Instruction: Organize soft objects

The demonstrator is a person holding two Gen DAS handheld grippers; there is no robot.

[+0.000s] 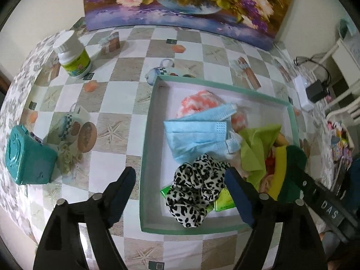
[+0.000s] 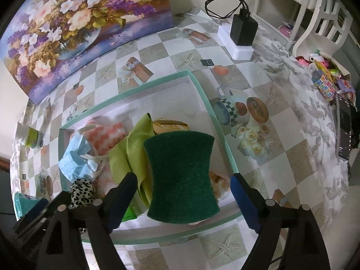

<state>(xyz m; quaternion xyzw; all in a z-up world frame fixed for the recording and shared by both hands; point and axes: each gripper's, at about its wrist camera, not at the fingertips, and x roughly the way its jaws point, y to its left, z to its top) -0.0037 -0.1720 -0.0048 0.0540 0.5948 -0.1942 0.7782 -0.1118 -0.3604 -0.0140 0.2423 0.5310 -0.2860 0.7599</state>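
A shallow box with a green rim (image 1: 222,89) (image 2: 157,83) lies on the checked tablecloth. In it lie a blue face mask (image 1: 198,136) (image 2: 75,159), a leopard-print scrunchie (image 1: 195,186) (image 2: 82,190), an orange-white knit piece (image 1: 198,102) (image 2: 108,135), a lime cloth (image 1: 258,148) (image 2: 132,155) and a green scouring sponge (image 2: 182,177) (image 1: 292,175). My left gripper (image 1: 180,193) is open above the box's near left, over the scrunchie. My right gripper (image 2: 183,193) is open, with the sponge lying between its fingers, not touched by either.
A white bottle with a lime label (image 1: 73,56) (image 2: 29,136) and a teal container (image 1: 27,157) stand left of the box. A flower painting (image 1: 180,2) leans at the back. A charger on a white block (image 2: 241,36) and a white chair (image 2: 324,22) stand at the right.
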